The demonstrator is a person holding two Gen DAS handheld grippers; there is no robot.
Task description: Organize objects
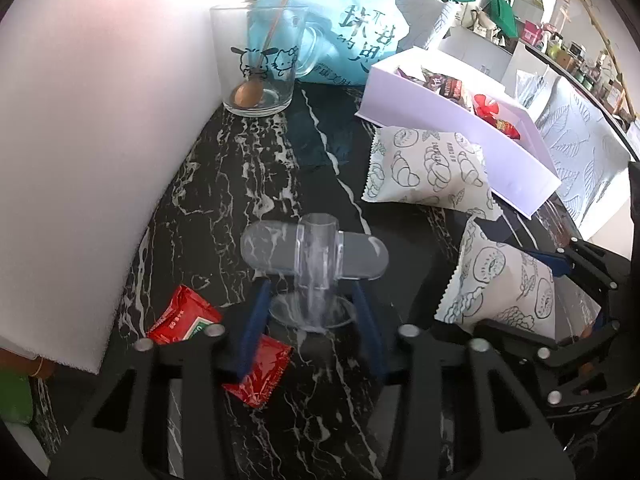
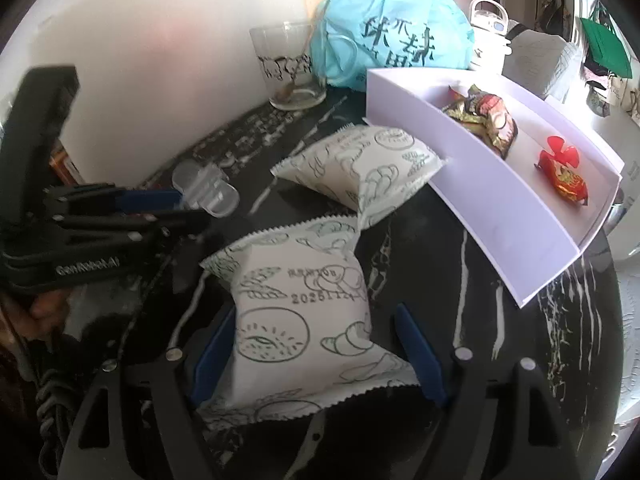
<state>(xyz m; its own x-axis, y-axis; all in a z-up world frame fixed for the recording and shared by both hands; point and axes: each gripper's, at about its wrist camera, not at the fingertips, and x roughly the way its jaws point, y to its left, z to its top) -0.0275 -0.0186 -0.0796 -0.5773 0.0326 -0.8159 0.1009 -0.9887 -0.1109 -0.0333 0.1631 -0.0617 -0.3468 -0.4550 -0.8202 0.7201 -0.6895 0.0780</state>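
Marble-black counter (image 1: 224,184), white box (image 1: 460,120) beyond: both tongs mid-pick.
Left gripper (image 1: 312,300) clamped on clear holder (image 1: 316,256); right gripper (image 2: 316,344) apart, straddling bread packet (image 2: 304,320) — close squarely, lift gently boxward.

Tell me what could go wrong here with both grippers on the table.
The clear holder is slick and rounded, so it may slip from the left gripper. The right gripper straddles a soft bread packet and could crush it. That packet overlaps a second one, which might get dragged along.

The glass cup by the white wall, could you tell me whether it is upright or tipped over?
Upright. The glass cup stands on its base on the dark table, mouth upward, with a wooden spoon leaning inside.
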